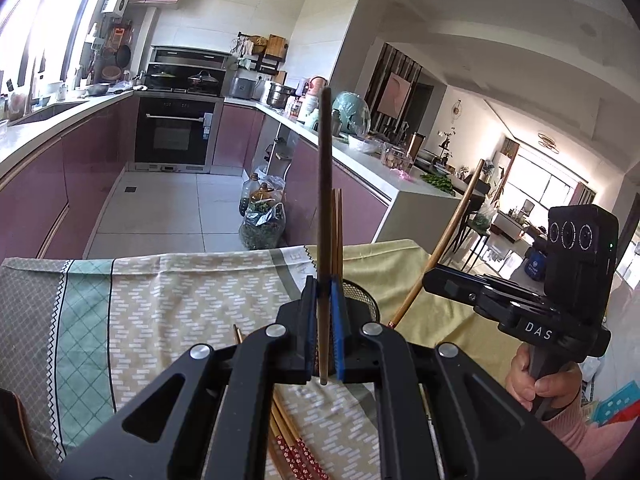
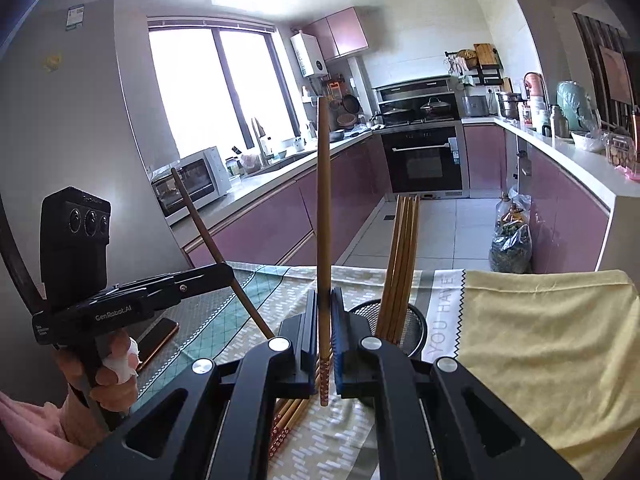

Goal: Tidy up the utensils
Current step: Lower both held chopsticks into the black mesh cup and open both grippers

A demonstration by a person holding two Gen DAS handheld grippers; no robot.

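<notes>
L gripper [image 1: 323, 308] is clamped on a dark chopstick [image 1: 324, 184], which stands nearly upright between the blue pads and pokes toward 12 o'clock in the left wrist view, its lower end showing just below the jaws. R gripper [image 2: 325, 320] is clamped the same way on a lighter chopstick [image 2: 324, 208] w/ a red patterned end, also upright toward 12. Each tool shows in the other's view: the R one at 3 o'clock, held in a hand [image 1: 540, 380] w/ a pink sleeve, its stick slanting up to the right; the L one at 9 o'clock, in a hand [image 2: 108, 376] w/ white tape on a finger, its stick leaning up to the left. A black mesh holder [image 2: 404, 320] sits on the table just past the R jaws at approx 1 o'clock, w/ several wooden chopsticks [image 2: 402, 256] standing in it. More chopsticks [image 1: 296, 448] w/ red patterned ends lie flat on the patterned cloth [image 1: 180, 312] under the L tool, at 6 o'clock. A yellow cloth [image 2: 540, 352] covers the table's right side at 3–4 o'clock. A phone [image 2: 158, 338] lies on the cloth at 8 o'clock, near the L hand.
</notes>
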